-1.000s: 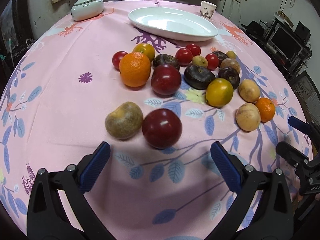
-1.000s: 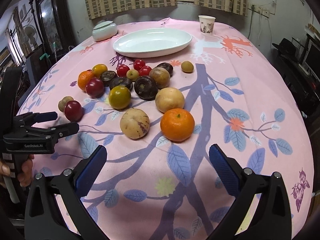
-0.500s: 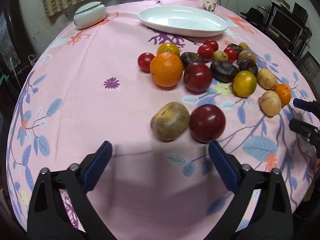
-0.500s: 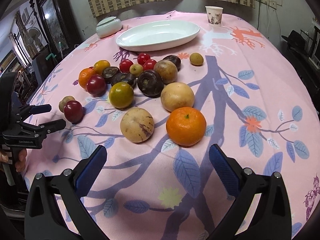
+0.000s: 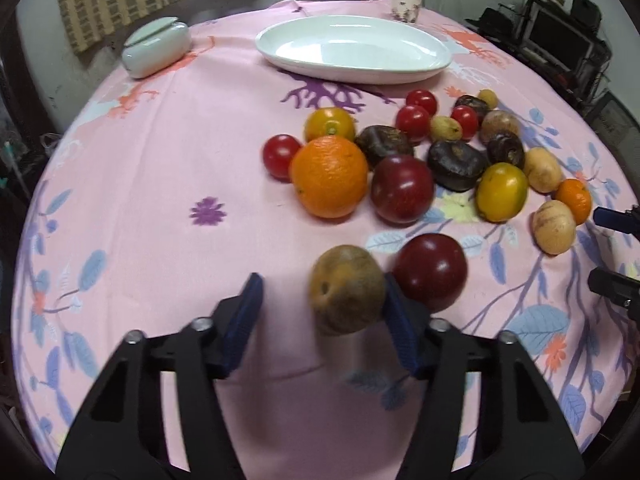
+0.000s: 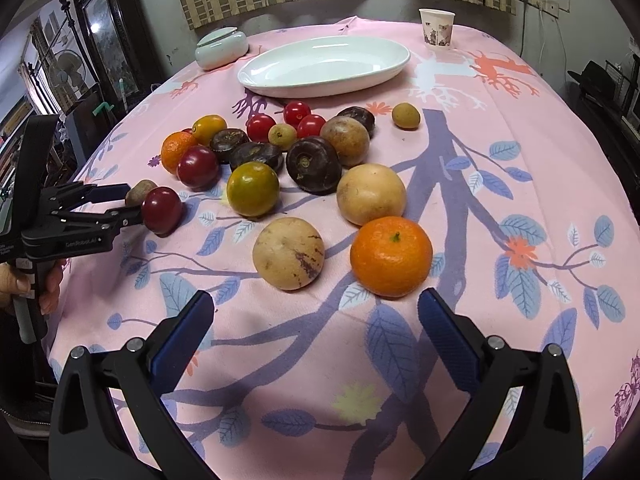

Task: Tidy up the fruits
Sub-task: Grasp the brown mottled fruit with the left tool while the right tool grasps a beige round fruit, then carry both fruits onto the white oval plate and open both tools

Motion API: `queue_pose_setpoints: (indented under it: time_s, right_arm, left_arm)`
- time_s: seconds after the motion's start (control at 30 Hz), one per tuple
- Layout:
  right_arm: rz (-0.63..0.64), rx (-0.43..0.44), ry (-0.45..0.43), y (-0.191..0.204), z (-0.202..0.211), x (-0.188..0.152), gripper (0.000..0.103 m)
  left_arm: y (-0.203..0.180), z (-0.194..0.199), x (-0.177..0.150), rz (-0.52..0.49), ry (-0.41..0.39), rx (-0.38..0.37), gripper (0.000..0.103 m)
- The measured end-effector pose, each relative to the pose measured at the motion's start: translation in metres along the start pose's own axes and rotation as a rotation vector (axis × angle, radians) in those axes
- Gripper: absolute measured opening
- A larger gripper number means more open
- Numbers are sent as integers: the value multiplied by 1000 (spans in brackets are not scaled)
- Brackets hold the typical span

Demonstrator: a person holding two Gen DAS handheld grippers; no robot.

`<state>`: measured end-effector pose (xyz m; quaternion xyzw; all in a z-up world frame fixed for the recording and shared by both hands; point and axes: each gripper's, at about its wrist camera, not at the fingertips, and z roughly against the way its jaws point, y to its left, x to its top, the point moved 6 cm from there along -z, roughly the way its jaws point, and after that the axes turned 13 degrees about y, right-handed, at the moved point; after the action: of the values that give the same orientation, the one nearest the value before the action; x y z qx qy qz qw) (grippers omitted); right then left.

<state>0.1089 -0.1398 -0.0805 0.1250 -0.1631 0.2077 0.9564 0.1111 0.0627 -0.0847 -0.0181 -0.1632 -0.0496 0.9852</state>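
Closing the left gripper around the brown fruit, one pad touching, other still short, wedged beside the dark red plum to single it out; right gripper gaping empty before the orange.

Brownish-green round fruit lies nearest the table edge, well short of white oval dish; dark red plum touching its side; rest of fruits clustered betw. them & dish; dish empty.
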Motion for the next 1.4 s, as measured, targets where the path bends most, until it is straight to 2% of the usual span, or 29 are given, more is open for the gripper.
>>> queue_pose_setpoints:
  time_s: [0.07, 0.2, 0.37, 0.43, 0.47, 0.5, 0.6, 0.77, 0.83, 0.87, 0.9, 1.03, 1.07, 1.23, 1.33, 1.4]
  right_arm:
    - [1, -6, -1, 0, 1, 0, 102]
    - [6, 1, 2, 0, 5, -2, 102]
    - [79, 132, 0, 19, 14, -7, 102]
    - [106, 160, -4, 26, 14, -6, 102]
    - [118, 161, -2, 28, 11, -3, 99]
    - [117, 146, 4, 28, 7, 0, 92]
    - [113, 129, 48, 27, -5, 9, 79]
    - [136, 50, 62, 28, -16, 20, 73]
    - [164, -2, 63, 30, -20, 24, 61]
    - [178, -43, 60, 31, -22, 25, 47]
    - [185, -68, 59, 30, -25, 26, 43]
    - [206, -62, 36, 29, -27, 27, 42]
    - [196, -32, 36, 28, -24, 27, 42]
    - [187, 26, 10, 27, -5, 28, 42]
    - [203, 43, -24, 29, 12, 37, 42]
    - [233, 38, -82, 32, 31, 51, 42]
  left_arm:
    - [0, -2, 2, 29, -14, -74, 38]
    - [1, -2, 2, 64, -47, -111, 37]
    - [0, 4, -4, 78, -48, -139, 37]
    - [0, 3, -6, 82, -40, -144, 37]
    - [0, 2, -7, 86, -36, -152, 37]
    - [1, 1, -8, 87, -36, -157, 37]
    - [1, 1, -10, 87, -44, -156, 37]
    - [-1, 2, -11, 81, -49, -137, 37]
    - [-1, 2, -11, 82, -48, -134, 37]
    - [-1, 2, -11, 82, -49, -133, 37]
    - [-1, 2, -11, 82, -50, -132, 37]
    - [0, 4, -13, 93, -39, -160, 37]
    - [1, 6, -13, 98, -35, -168, 37]
    - [2, 30, -6, 91, -81, -151, 37]
    - [-3, 49, 13, 59, -113, -131, 37]
    - [-7, 56, 32, 30, -127, -114, 37]
